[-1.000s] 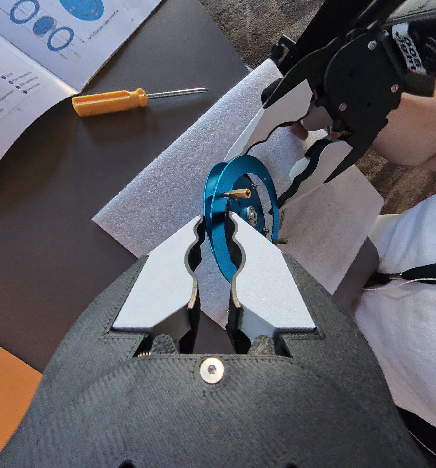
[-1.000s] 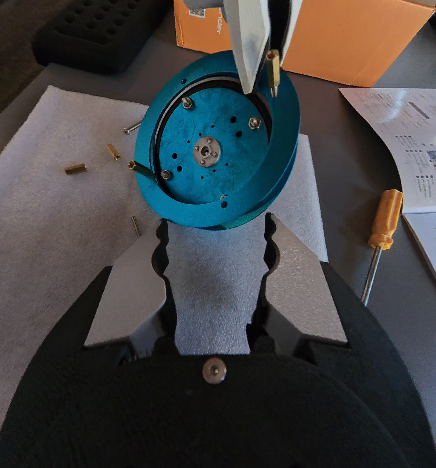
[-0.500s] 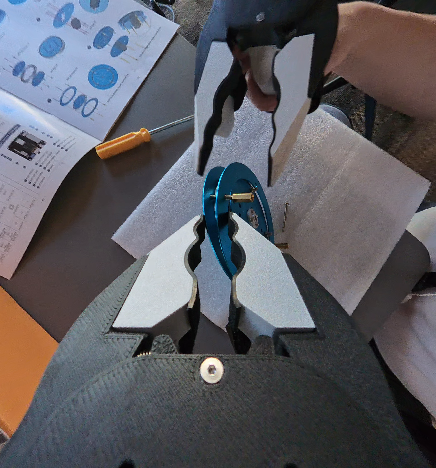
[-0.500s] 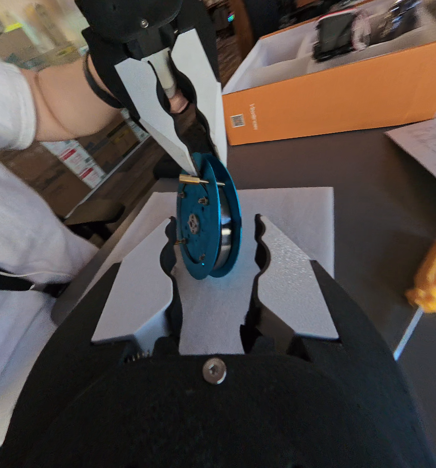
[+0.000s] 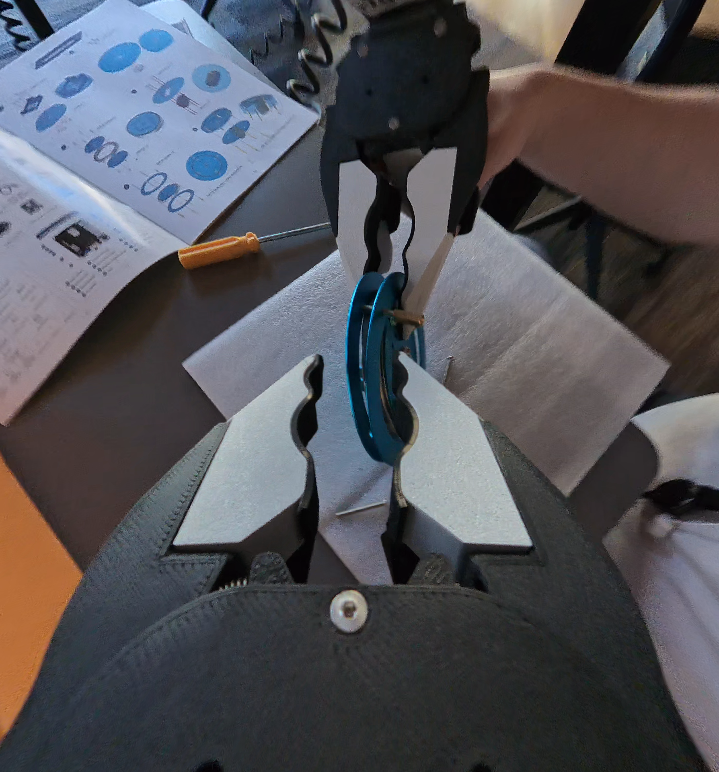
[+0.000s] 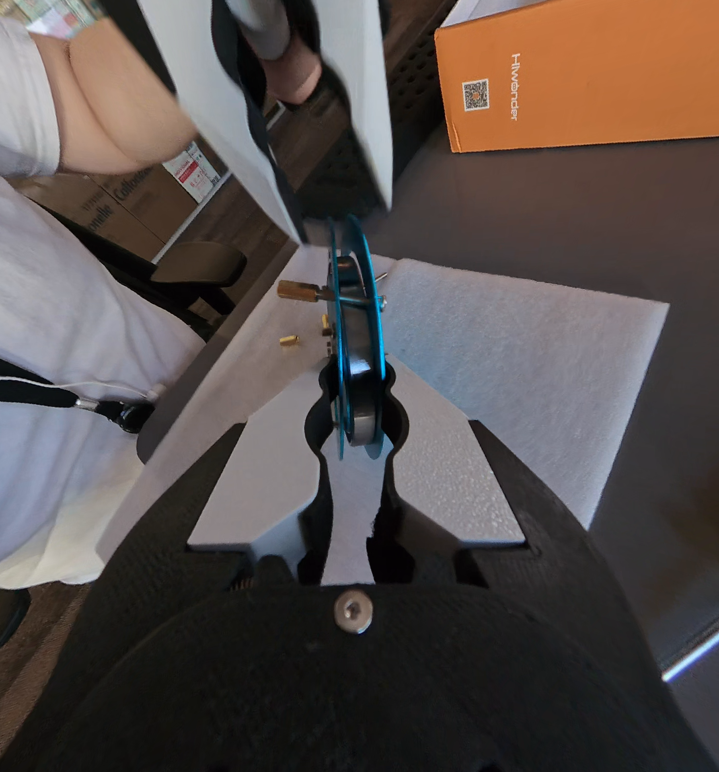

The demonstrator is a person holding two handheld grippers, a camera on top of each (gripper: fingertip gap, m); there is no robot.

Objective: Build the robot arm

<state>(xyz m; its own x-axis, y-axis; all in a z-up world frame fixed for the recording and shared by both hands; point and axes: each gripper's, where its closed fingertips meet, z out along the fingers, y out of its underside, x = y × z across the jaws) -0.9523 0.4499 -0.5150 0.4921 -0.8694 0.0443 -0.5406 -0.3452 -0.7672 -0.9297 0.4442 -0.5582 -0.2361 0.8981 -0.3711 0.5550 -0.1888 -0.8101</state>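
A blue metal wheel [image 5: 370, 376] of two rings and a hub stands on edge above a white foam sheet [image 5: 537, 355]. A brass standoff [image 5: 408, 316] sticks out of its side. My left gripper [image 5: 360, 361] is open, its fingers either side of the wheel's near rim, the right finger close against it. My right gripper [image 6: 356, 369] is shut on the wheel [image 6: 355, 397] at the opposite rim. It shows in the left wrist view [image 5: 391, 288], coming down from above. The left gripper shows in the right wrist view [image 6: 341, 223], spread around the far rim.
A yellow-handled screwdriver [image 5: 220, 252] and an open instruction booklet [image 5: 99, 167] lie on the dark table to the left. An orange box [image 6: 600, 75] stands behind. Loose brass standoffs [image 6: 289, 340] and a thin screw [image 5: 360, 509] lie on the foam. A person in white [image 6: 36, 334] sits close. One gripper's finger ends stand about 6 cm off the other's.
My left gripper has opened and let go of the wheel's rim. My right gripper has moved in over the opposite rim and shut on it.
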